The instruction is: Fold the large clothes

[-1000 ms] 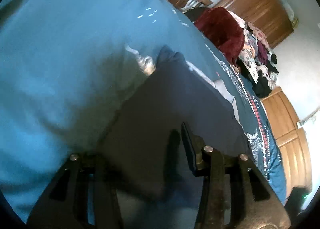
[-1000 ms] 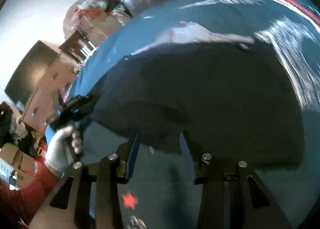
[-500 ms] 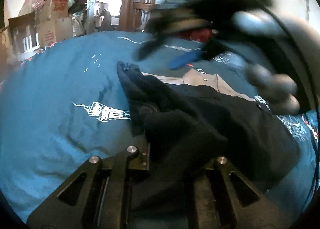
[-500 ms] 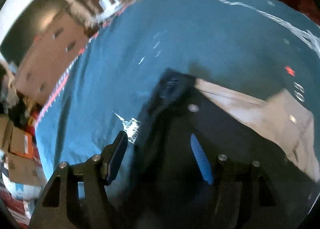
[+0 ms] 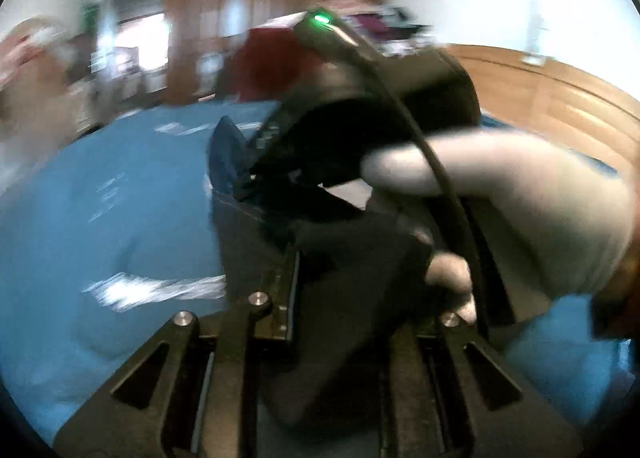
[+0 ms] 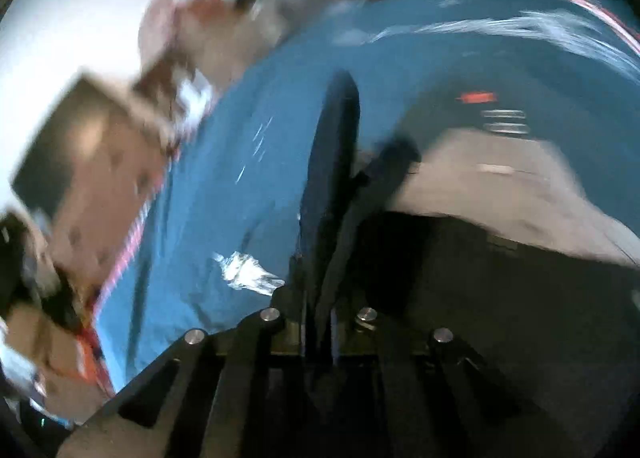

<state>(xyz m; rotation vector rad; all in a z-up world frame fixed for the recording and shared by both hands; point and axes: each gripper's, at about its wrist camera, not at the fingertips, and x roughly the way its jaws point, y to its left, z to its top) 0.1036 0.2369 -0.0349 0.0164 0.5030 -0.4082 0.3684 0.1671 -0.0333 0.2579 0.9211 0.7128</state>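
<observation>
Right tongs (image 6: 320,298) pinched nearly closed; left tongs (image 5: 360,278) spread wider.

Matt dark cloth garment (image 5: 352,298), blue printed cloth bedspread (image 5: 120,217)

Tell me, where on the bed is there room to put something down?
The blue bedspread is bare left of the dark garment, up to the white print. It is crowded right of there, where both hand-held grippers grip the garment and a gloved hand reaches across.

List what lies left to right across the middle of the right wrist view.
Cardboard boxes → blue bedspread → dark garment edge pinched upright in the right gripper → pale lining of the garment.
</observation>
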